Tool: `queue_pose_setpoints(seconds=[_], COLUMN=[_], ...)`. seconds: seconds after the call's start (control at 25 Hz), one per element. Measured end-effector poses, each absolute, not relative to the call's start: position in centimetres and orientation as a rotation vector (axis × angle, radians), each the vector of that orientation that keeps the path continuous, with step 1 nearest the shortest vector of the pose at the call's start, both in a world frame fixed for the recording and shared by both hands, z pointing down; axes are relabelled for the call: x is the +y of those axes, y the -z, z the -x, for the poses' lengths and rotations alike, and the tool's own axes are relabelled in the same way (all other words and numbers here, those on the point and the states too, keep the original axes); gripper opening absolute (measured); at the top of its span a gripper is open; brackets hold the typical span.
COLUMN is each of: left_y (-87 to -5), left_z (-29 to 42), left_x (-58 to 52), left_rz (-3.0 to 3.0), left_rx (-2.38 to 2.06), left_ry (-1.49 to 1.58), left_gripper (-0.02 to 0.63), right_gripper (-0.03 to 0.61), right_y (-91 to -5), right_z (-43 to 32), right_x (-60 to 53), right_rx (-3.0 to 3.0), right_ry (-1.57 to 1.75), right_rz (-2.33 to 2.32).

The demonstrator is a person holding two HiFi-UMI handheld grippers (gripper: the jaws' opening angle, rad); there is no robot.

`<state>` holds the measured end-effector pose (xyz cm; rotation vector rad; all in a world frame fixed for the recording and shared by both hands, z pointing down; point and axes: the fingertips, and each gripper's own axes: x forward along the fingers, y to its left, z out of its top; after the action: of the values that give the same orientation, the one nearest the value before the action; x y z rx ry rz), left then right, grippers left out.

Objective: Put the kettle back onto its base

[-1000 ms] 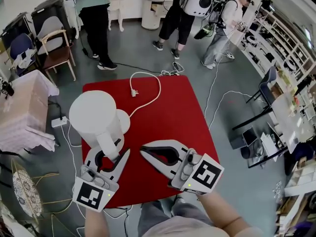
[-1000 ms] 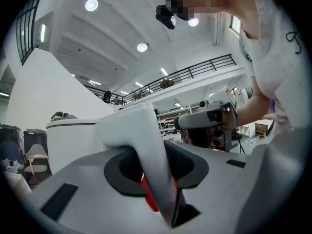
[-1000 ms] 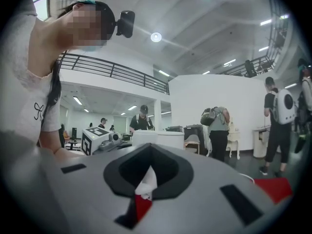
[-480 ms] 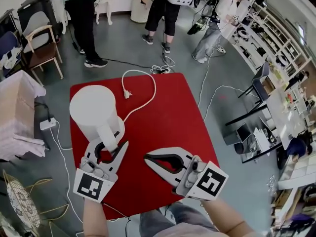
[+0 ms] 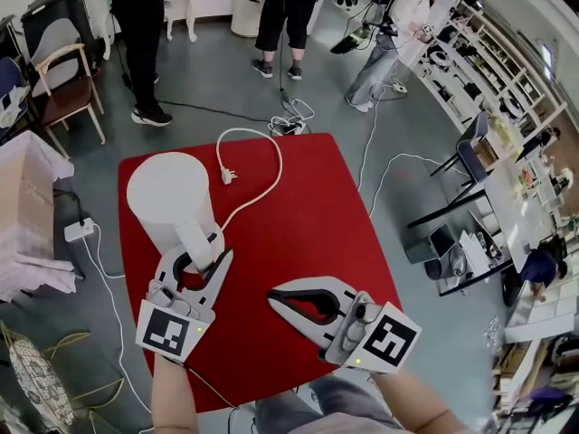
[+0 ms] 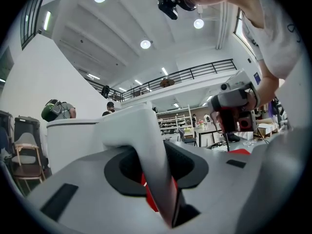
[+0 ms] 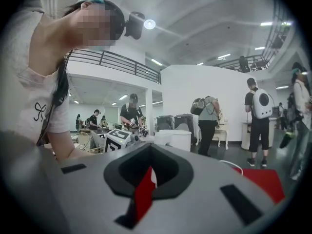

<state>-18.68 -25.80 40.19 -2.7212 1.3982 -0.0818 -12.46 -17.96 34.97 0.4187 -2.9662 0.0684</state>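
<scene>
A white kettle (image 5: pixel 169 199) stands upright at the left of the red table (image 5: pixel 308 215). My left gripper (image 5: pixel 201 260) is shut on its handle (image 5: pixel 200 242), which runs between the jaws in the left gripper view (image 6: pixel 148 145). The kettle hides most of the white base; only a sliver (image 5: pixel 218 239) shows at its right foot. Whether the kettle rests on the base I cannot tell. My right gripper (image 5: pixel 277 294) hovers over the table's near middle, shut with nothing in it. The right gripper view shows the kettle (image 7: pixel 173 138) straight ahead.
The base's white cord (image 5: pixel 271 165) loops across the table to a loose plug (image 5: pixel 226 177). Several people (image 5: pixel 143 25) stand beyond the far edge, with cables (image 5: pixel 291 120) on the floor. A chair (image 5: pixel 68 84) and a cloth-covered table (image 5: pixel 27 215) are at left, shelves (image 5: pixel 507 80) at right.
The left gripper has carried the kettle down and over the base; the white disc that showed beside the kettle is now almost covered. The right gripper has sunk slightly.
</scene>
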Motion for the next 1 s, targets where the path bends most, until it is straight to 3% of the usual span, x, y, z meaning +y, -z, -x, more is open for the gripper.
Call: queue_pose_setpoints(seconds=[1.0], left_y=[-41.1], left_z=[17.6], left_x=[-24.8], left_rz=[2.701], left_rx=[1.386], left_ry=[0.116], left_gripper=[0.104], right_gripper=[0.009], right_y=[-35.0], right_z=[13.3], right_x=[-17.5], right_rx=[-2.967], right_ry=[-0.050], right_rz=[-0.390])
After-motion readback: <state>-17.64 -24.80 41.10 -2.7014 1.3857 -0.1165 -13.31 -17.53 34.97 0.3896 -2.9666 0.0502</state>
